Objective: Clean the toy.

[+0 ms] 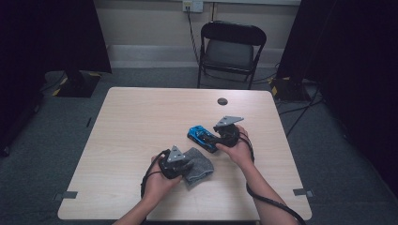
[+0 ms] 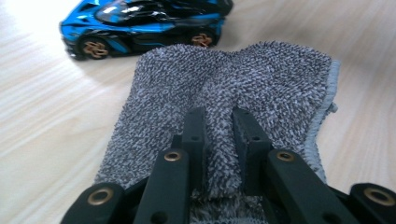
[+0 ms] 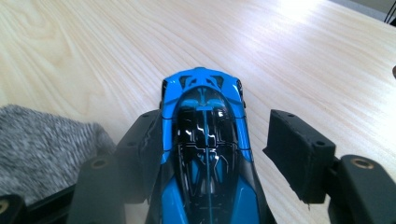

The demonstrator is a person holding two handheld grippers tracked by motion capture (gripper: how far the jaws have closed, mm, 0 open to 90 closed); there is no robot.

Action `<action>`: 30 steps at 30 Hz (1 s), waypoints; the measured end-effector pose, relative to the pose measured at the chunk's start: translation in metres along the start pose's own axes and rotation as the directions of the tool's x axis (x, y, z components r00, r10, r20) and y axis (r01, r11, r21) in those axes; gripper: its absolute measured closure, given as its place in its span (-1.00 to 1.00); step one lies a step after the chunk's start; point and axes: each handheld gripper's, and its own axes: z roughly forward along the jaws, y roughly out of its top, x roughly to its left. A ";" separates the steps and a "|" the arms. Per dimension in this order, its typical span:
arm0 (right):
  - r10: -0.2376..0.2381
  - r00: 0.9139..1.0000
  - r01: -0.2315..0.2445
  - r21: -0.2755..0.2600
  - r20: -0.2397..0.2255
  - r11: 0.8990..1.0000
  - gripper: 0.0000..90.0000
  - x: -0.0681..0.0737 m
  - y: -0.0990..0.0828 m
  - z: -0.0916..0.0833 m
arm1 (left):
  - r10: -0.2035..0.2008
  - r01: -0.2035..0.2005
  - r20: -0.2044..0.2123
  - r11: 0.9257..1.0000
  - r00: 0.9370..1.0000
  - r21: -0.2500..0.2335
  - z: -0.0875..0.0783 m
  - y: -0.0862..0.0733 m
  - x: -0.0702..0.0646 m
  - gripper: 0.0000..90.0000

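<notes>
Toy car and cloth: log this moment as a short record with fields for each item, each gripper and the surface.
toy car: blue and black, on its wheels on the table, between the right gripper's jaws
cloth: grey towelling, lying beside the car, one fold pinched
left gripper: shut on the cloth
right gripper: jaws open around the car; left pad at its side, right pad clear of it
table: light wood
background: folding chair behind the table

Toy car [image 1: 202, 137] on the table [image 1: 141, 122], cloth [image 1: 197, 165] just nearer and left of it
</notes>
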 end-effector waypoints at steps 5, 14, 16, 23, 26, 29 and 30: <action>-0.011 1.000 0.011 -0.009 -0.020 1.000 -0.20 0.003 -0.003 -0.011 | 0.007 -0.007 0.018 1.000 1.000 -0.005 0.001 0.001 -0.008 0.68; -0.020 0.997 0.017 -0.030 -0.072 0.999 -0.17 0.012 -0.015 -0.031 | 0.005 -0.005 0.056 1.000 0.998 -0.008 0.002 0.002 -0.021 0.56; -0.025 0.996 0.023 -0.035 -0.081 0.999 -0.17 0.014 -0.017 -0.034 | 0.012 -0.012 0.056 1.000 0.998 -0.010 0.002 0.002 -0.023 0.50; -0.044 0.991 0.036 -0.065 -0.124 0.997 -0.16 0.025 -0.023 -0.049 | 0.032 -0.030 0.032 0.998 0.999 -0.051 -0.007 0.008 -0.027 0.02; -0.054 0.988 0.044 -0.067 -0.146 0.997 -0.14 0.031 -0.027 -0.054 | 0.023 -0.022 0.012 0.997 1.000 -0.073 -0.011 0.010 -0.021 -0.02; -0.058 0.983 0.046 -0.073 -0.174 0.996 -0.06 0.040 -0.032 -0.058 | -0.007 0.009 0.033 0.997 0.999 -0.074 -0.014 0.010 -0.012 0.01; -0.064 0.982 0.052 -0.071 -0.178 0.996 -0.02 0.044 -0.034 -0.060 | -0.019 0.023 0.047 0.996 0.999 -0.081 -0.014 0.010 -0.010 0.12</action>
